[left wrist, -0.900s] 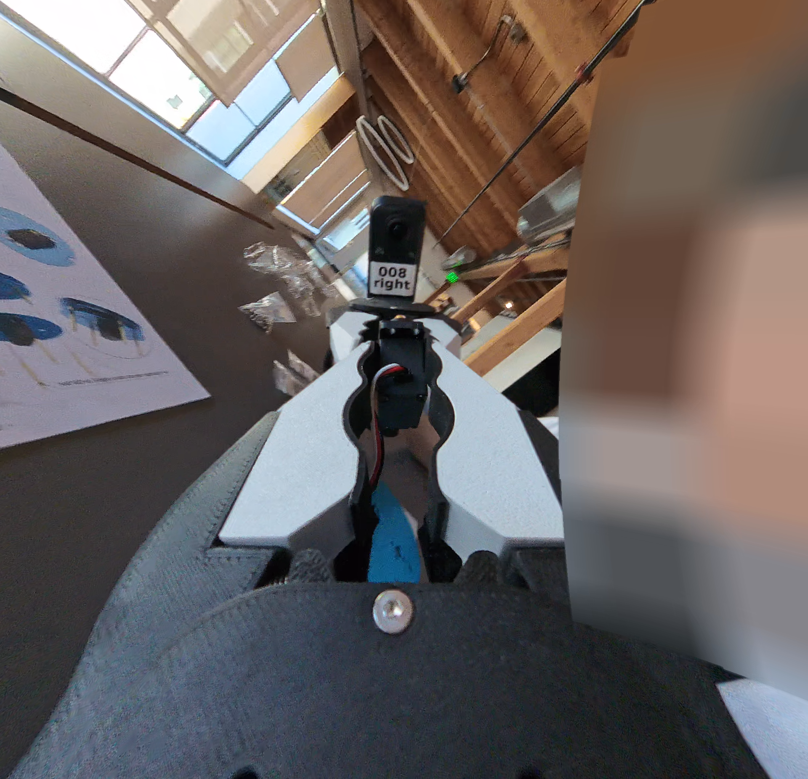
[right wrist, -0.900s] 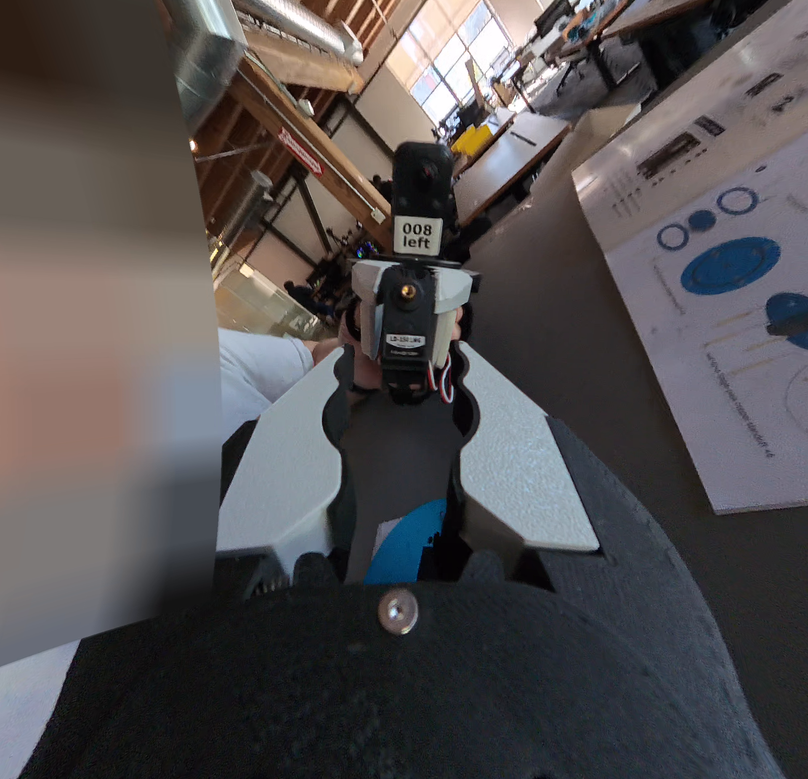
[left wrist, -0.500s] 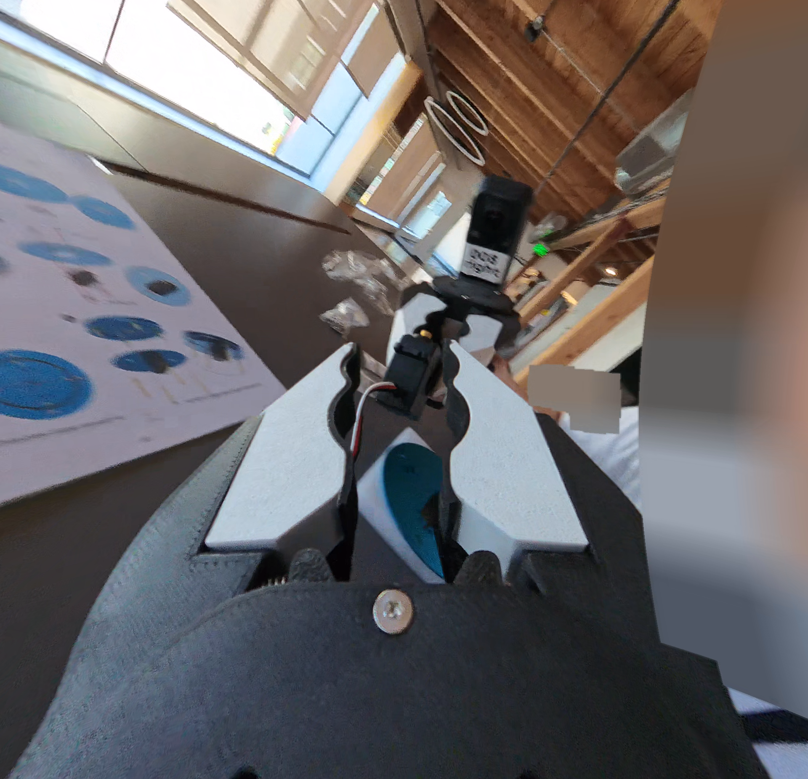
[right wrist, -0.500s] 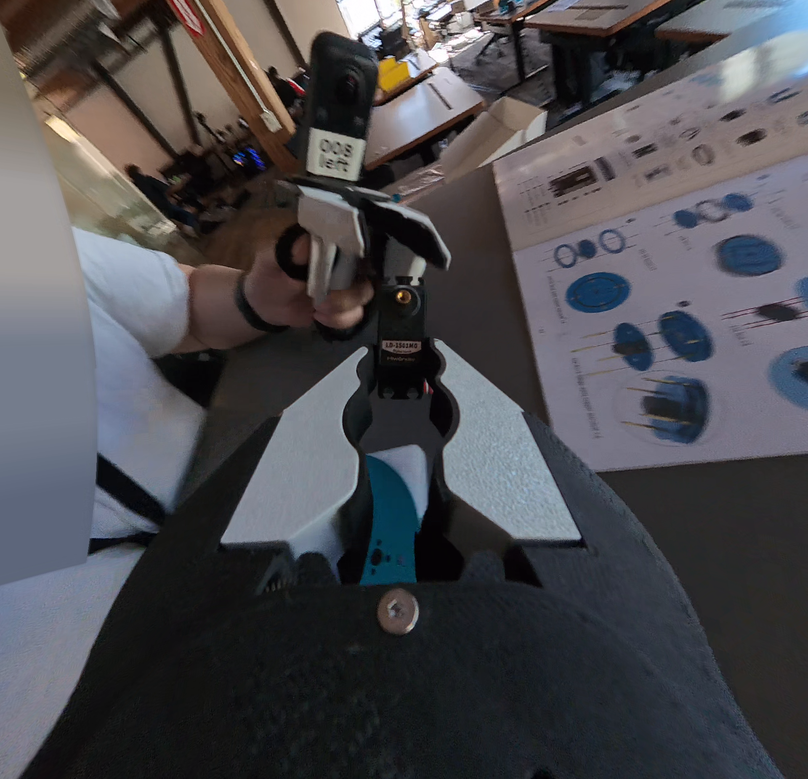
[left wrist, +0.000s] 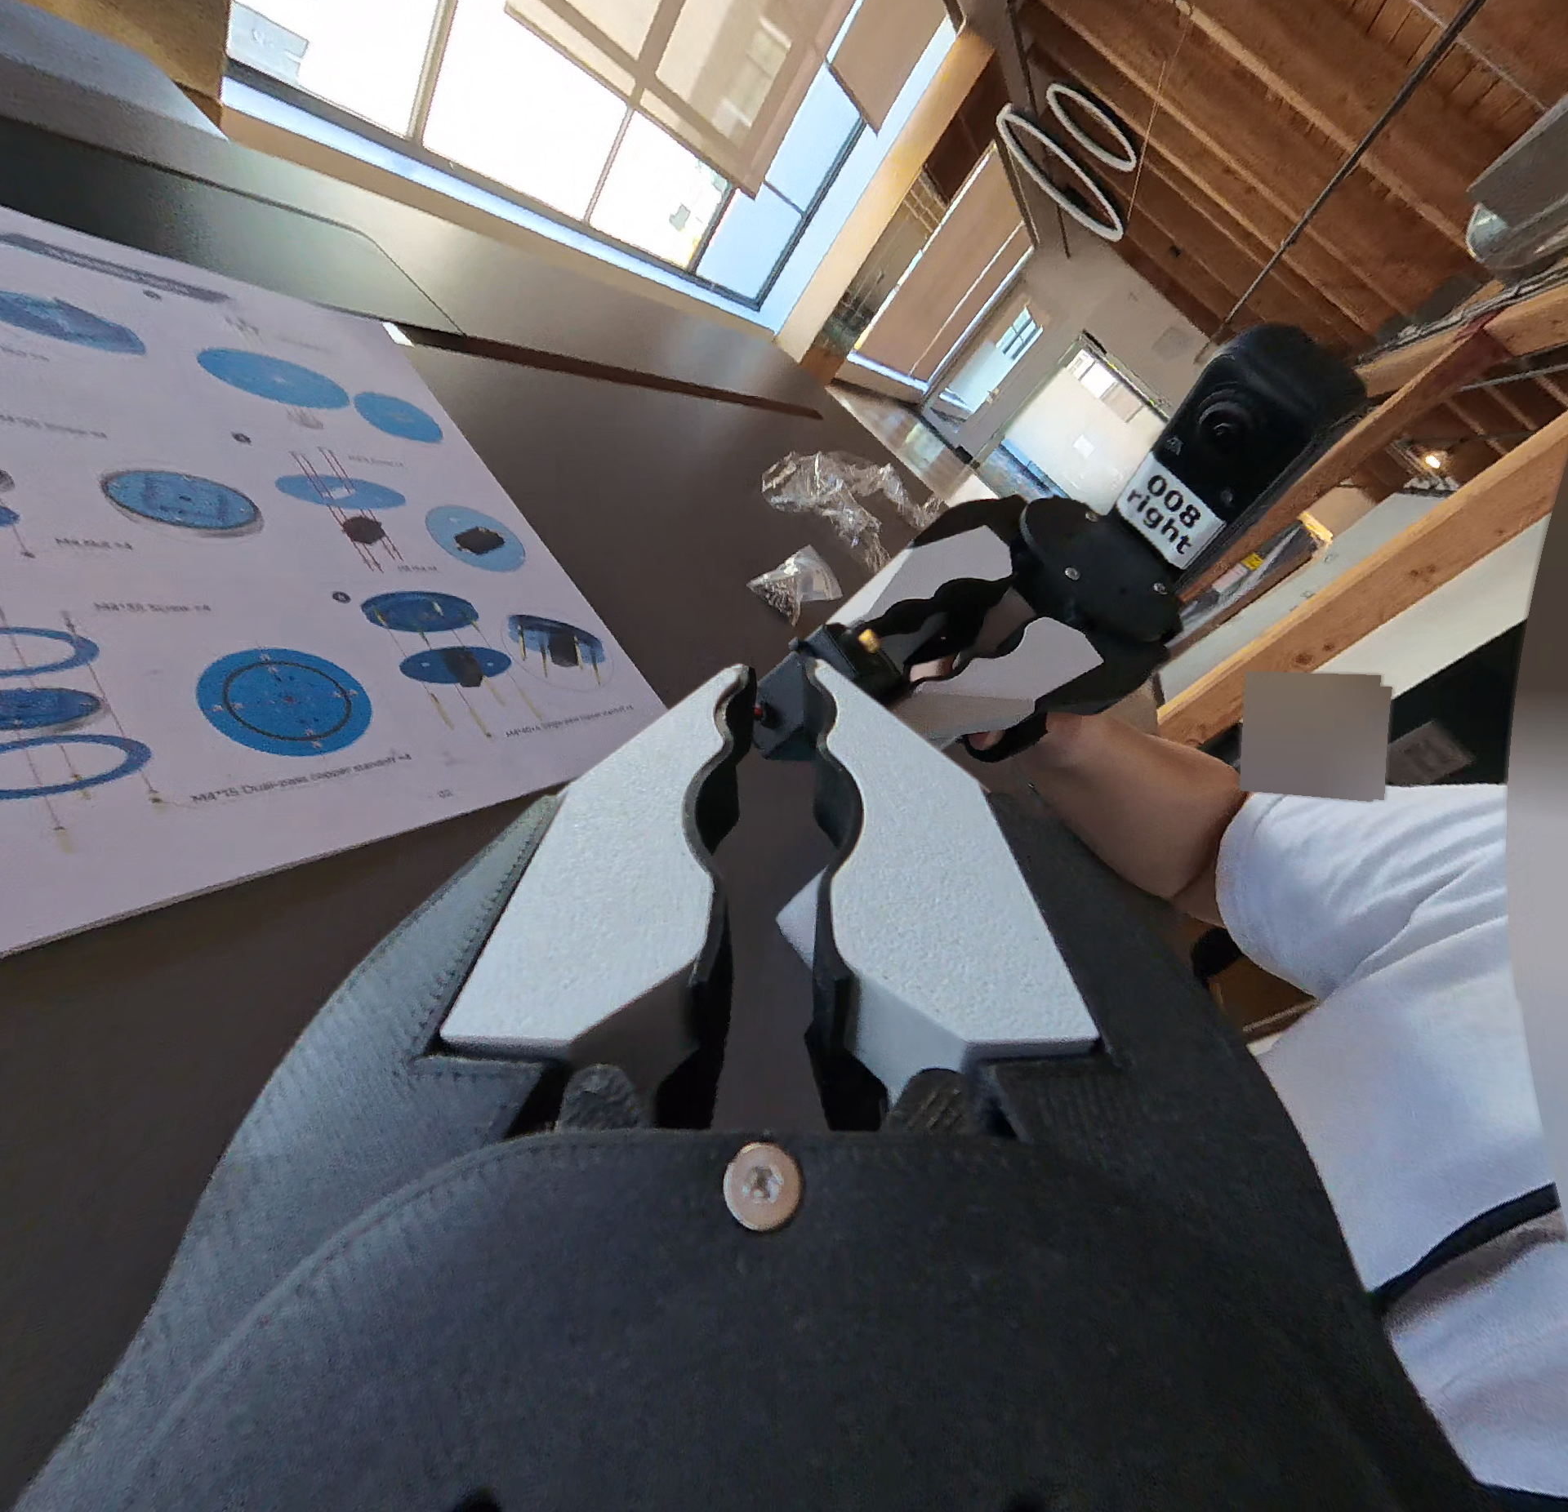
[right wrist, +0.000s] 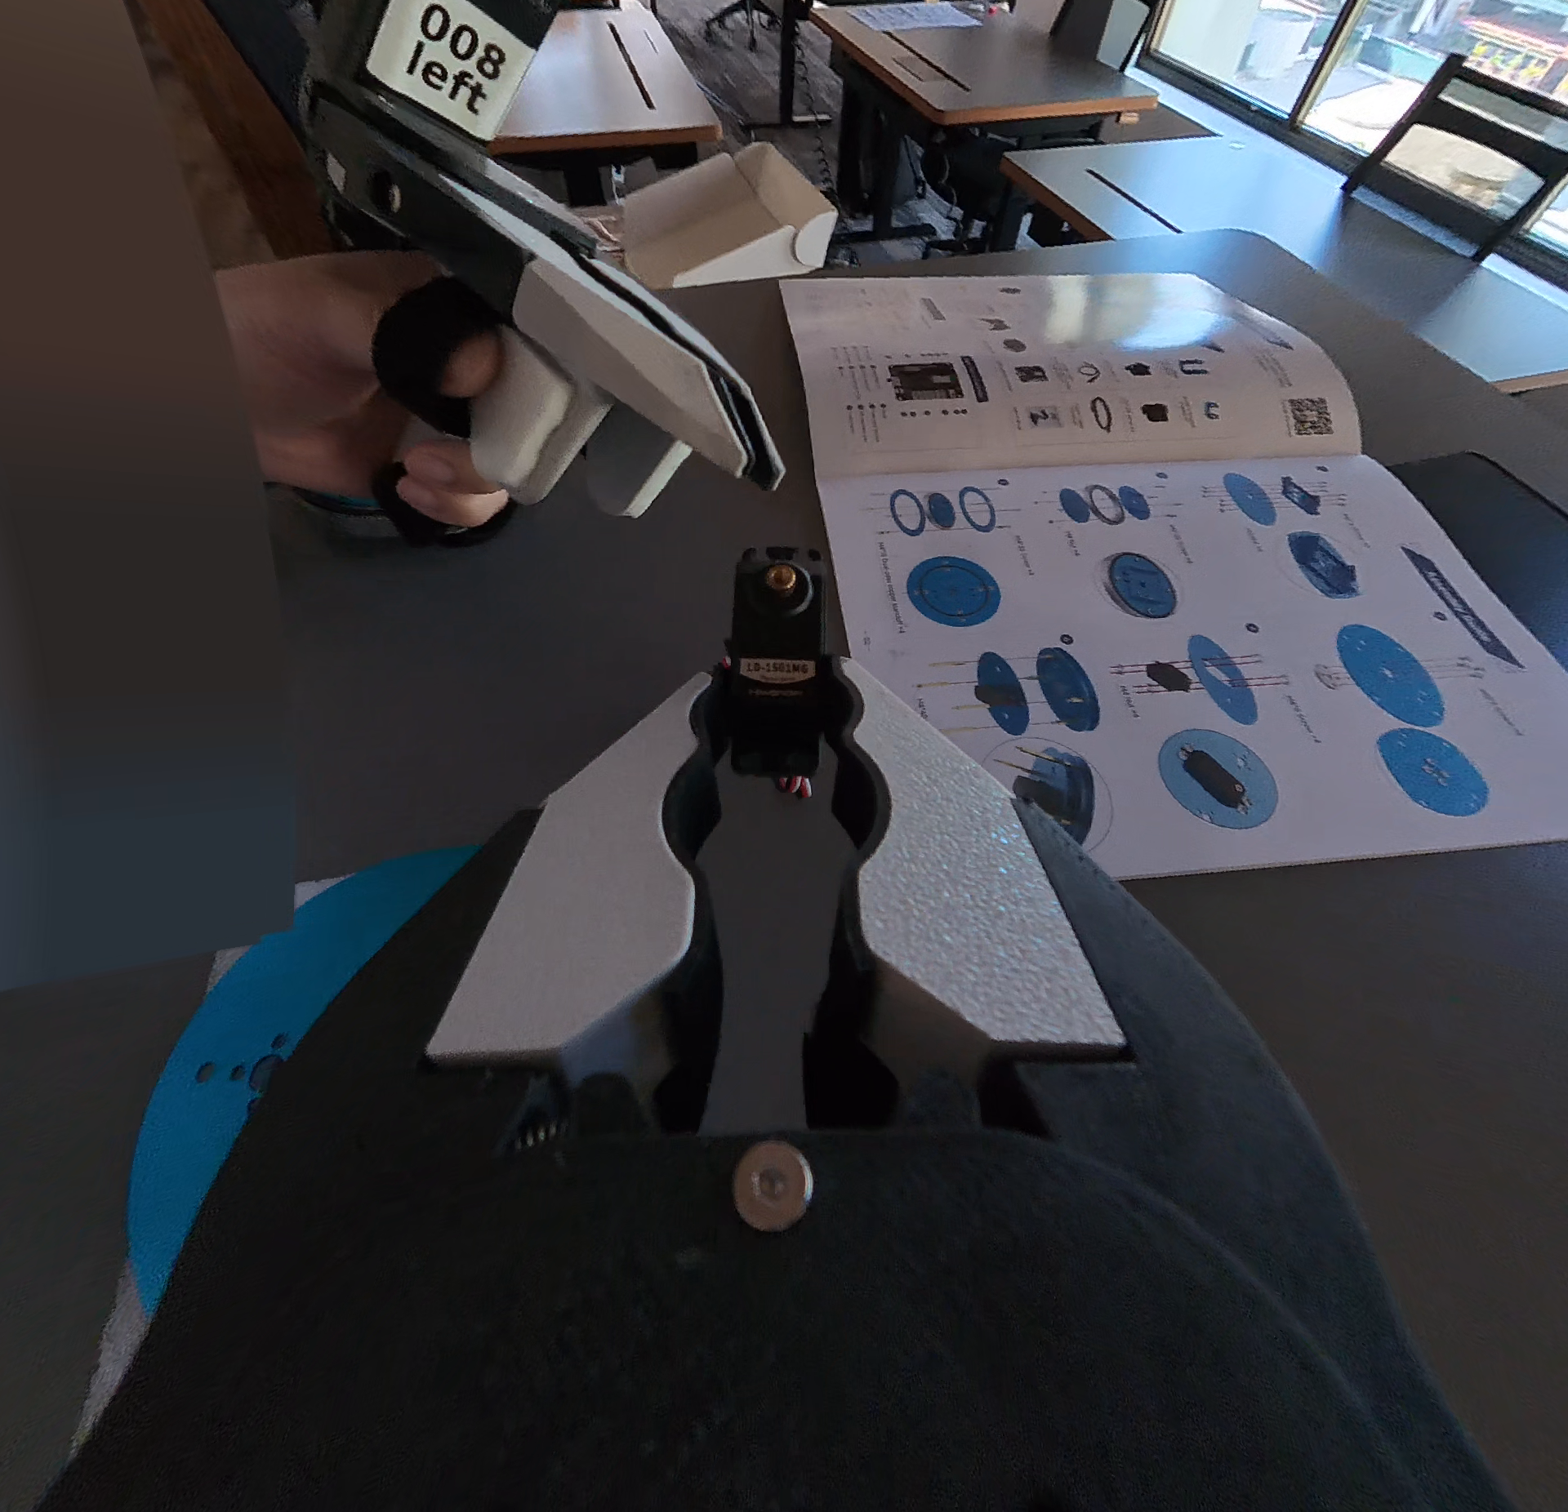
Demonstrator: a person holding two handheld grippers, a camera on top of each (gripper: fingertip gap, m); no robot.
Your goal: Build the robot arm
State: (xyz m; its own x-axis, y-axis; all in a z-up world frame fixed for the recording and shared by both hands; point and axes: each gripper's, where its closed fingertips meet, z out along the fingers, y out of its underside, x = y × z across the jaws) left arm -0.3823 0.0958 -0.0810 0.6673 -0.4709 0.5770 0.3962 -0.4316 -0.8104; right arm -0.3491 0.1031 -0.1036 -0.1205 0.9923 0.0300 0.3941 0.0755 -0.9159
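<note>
My right gripper (right wrist: 776, 691) is shut on a black servo (right wrist: 776, 674), which stands up between its tips with the brass spline at the far end and red-white wires at the near end. My left gripper (right wrist: 755, 466) hangs above and to the left of the servo, apart from it, with its jaws together and empty. In the left wrist view my left gripper (left wrist: 781, 678) points at the servo (left wrist: 785, 716), held just beyond it by the right gripper (left wrist: 836, 648). A blue disc (right wrist: 254, 1005) lies on white foam under the right gripper.
An open instruction booklet (right wrist: 1188, 623) with blue diagrams lies on the dark table (right wrist: 509, 665); it also shows in the left wrist view (left wrist: 254, 623). Small clear plastic bags (left wrist: 814, 487) lie farther off. A white cardboard box (right wrist: 721, 216) stands beyond the table edge. A person's forearm (left wrist: 1145, 793) is at right. The tips of one gripper are about 5 cm away from the tips of the other. My right gripper's tips are some 15 cm from the blue disc (right wrist: 254, 1005).
Both grippers have tilted down toward the table. The left gripper has let go of the servo, drawn back from it and closed. The right gripper keeps hold of the servo.
</note>
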